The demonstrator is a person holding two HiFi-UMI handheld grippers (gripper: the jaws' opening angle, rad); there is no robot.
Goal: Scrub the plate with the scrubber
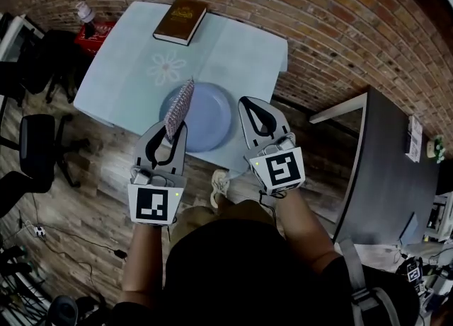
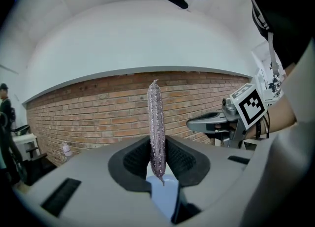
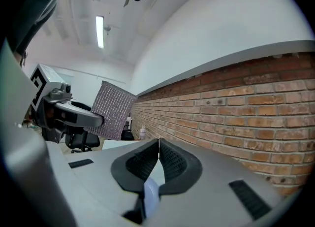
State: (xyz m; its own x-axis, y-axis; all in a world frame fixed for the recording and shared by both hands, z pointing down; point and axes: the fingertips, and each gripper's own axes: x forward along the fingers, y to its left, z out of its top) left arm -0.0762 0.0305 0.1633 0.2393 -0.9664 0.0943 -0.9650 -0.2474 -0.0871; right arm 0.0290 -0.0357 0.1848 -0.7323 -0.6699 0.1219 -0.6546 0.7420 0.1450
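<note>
A round light-blue plate (image 1: pixel 209 116) lies near the front edge of the pale table (image 1: pixel 127 70). My left gripper (image 1: pixel 172 128) is shut on a glittery purple scrubber (image 1: pixel 178 109), which stands on edge over the plate's left rim. In the left gripper view the scrubber (image 2: pixel 156 127) rises edge-on from between the shut jaws (image 2: pixel 156 141). My right gripper (image 1: pixel 249 100) hovers by the plate's right rim, its jaws shut together with nothing seen between them (image 3: pixel 159 142). From the right gripper view the scrubber (image 3: pixel 112 110) shows broadside, held by the left gripper (image 3: pixel 93 118).
A brown book (image 1: pixel 181 20) lies at the table's far end. A small bottle (image 1: pixel 85 12) stands on a red box left of the table. An office chair (image 1: pixel 39 144) is at the left and a dark desk (image 1: pixel 389 169) at the right. A brick wall lies beyond.
</note>
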